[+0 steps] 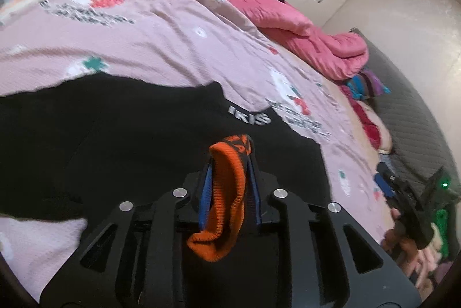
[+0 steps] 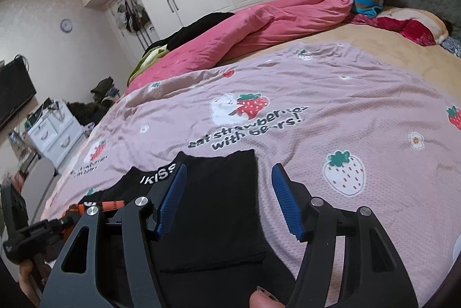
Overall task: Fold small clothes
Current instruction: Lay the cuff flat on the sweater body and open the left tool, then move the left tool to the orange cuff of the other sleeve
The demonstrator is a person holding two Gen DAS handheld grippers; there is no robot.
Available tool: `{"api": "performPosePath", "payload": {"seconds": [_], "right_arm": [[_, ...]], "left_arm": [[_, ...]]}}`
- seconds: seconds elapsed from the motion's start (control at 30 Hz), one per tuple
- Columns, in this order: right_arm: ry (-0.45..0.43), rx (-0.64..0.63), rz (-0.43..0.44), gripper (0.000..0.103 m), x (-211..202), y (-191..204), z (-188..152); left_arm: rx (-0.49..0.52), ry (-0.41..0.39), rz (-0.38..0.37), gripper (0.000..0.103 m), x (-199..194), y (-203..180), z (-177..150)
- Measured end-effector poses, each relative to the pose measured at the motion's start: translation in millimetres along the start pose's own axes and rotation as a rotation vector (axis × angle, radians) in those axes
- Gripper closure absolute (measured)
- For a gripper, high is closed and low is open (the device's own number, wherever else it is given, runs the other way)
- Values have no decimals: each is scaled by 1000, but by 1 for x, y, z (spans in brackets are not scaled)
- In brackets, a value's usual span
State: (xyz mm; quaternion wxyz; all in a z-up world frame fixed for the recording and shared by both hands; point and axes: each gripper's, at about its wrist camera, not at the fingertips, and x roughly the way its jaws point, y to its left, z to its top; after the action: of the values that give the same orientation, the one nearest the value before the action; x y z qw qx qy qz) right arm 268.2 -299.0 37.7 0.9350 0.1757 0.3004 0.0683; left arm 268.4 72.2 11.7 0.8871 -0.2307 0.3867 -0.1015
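1. the left gripper (image 1: 229,161) points forward and downward, its two blue-lined fingers (image 1: 205,192) close together with an orange knitted piece (image 1: 227,192) pinched between them.
2. the right gripper (image 2: 227,187) also tilts downward, its blue ribbed pads (image 2: 170,198) standing well apart with nothing clamped between them.
3. in the left wrist view, a hand (image 1: 403,238) grips the right gripper's handle at the lower right edge.
4. a fingertip (image 2: 260,300) shows at the bottom edge of the right wrist view.

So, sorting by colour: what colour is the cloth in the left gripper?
Orange with black markings, clearest in the left wrist view.
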Motion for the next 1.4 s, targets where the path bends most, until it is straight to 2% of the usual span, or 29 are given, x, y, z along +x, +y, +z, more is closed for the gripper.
{"api": "performPosePath", "payload": {"seconds": [0.23, 0.33, 0.43, 0.53, 0.63, 0.93, 1.03, 1.17, 1.23, 1.3, 1.4], "right_arm": [[41, -77, 40, 43, 8, 22, -8], [92, -116, 64, 43, 18, 35, -15], [153, -167, 70, 43, 32, 50, -26], [219, -212, 80, 39, 45, 62, -39], [262, -239, 65, 38, 53, 66, -48], [411, -247, -66, 34, 86, 45, -71], [397, -248, -59, 33, 81, 45, -71], [309, -215, -19, 21, 59, 49, -61], [267, -213, -4, 17, 49, 54, -54], [222, -205, 18, 9, 39, 59, -46], [174, -207, 58, 7, 27, 67, -39]], "left_arm": [[53, -63, 102, 86, -17, -3, 4], [90, -51, 145, 75, -11, -9, 0], [116, 9, 161, 63, 7, -14, -8], [144, 73, 219, 60, 29, -11, -23], [172, 139, 308, 59, 56, 1, -38], [161, 133, 278, 53, 52, 6, -37], [148, 130, 274, 50, 48, 4, -35], [134, 93, 304, 29, 37, 2, -30], [126, 72, 307, 28, 30, 2, -28], [120, 44, 325, 18, 20, 3, -24], [100, 4, 361, 9, 9, 5, -21]]}}
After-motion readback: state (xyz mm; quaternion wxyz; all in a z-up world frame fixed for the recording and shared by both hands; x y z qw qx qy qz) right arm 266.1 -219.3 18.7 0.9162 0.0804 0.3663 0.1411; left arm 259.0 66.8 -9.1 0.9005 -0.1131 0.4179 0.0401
